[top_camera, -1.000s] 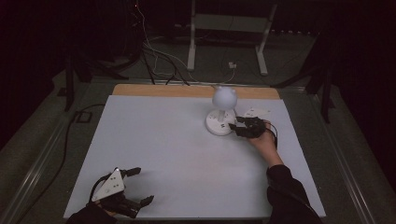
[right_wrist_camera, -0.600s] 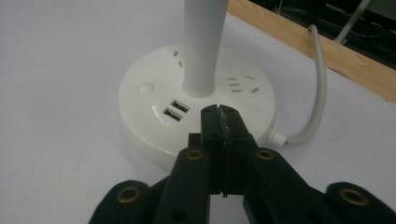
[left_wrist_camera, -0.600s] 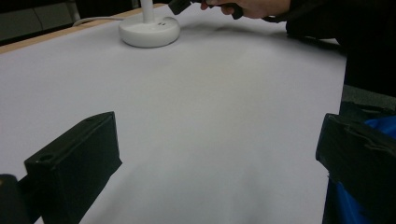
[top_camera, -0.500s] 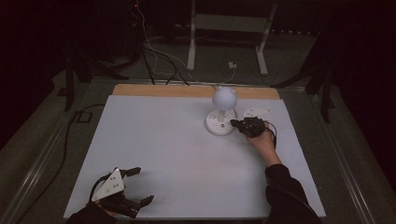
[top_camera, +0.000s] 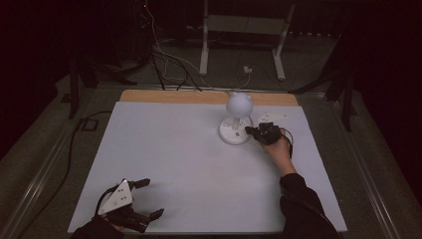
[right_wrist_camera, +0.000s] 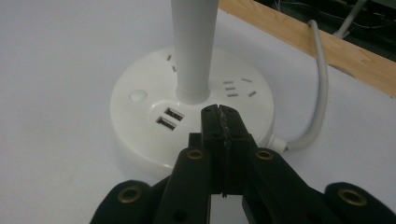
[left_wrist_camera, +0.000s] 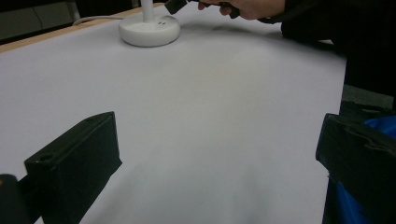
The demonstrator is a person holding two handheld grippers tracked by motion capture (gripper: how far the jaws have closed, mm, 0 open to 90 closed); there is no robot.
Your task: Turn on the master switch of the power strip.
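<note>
A white table (top_camera: pixel 174 149) carries a white desk lamp (top_camera: pixel 235 127) toward its far right, at about one o'clock from the table's centre in the high view: a round base, a straight stem and a ball-shaped head (top_camera: pixel 239 103). The right gripper (top_camera: pixel 253 131) sits just beside the base at its three o'clock side, carried by the person's right hand (top_camera: pixel 278 148), whose dark sleeve (top_camera: pixel 303 204) runs back to five o'clock. In the right gripper view its jaws are pressed flat together with nothing between them, their tips (right_wrist_camera: pixel 219 112) poised over the top of the base (right_wrist_camera: pixel 140 121) just in front of the stem (right_wrist_camera: pixel 192 51); whether they touch the plastic cannot be told. Two USB ports (right_wrist_camera: pixel 168 118) lie at ten o'clock from the tips, a small round button (right_wrist_camera: pixel 137 96) farther out the same way, and socket slots (right_wrist_camera: pixel 236 87) at one o'clock. A white cord (right_wrist_camera: pixel 317 93) leaves the base at three o'clock and curves up toward the table's wooden edge (right_wrist_camera: pixel 317 44). The left gripper (top_camera: pixel 144 199) rests at the near left corner, around seven o'clock, with its grey three-cornered plate (top_camera: pixel 115 198) on top; its jaws stand wide apart and hold nothing, the bare table between them in the left gripper view.
</note>
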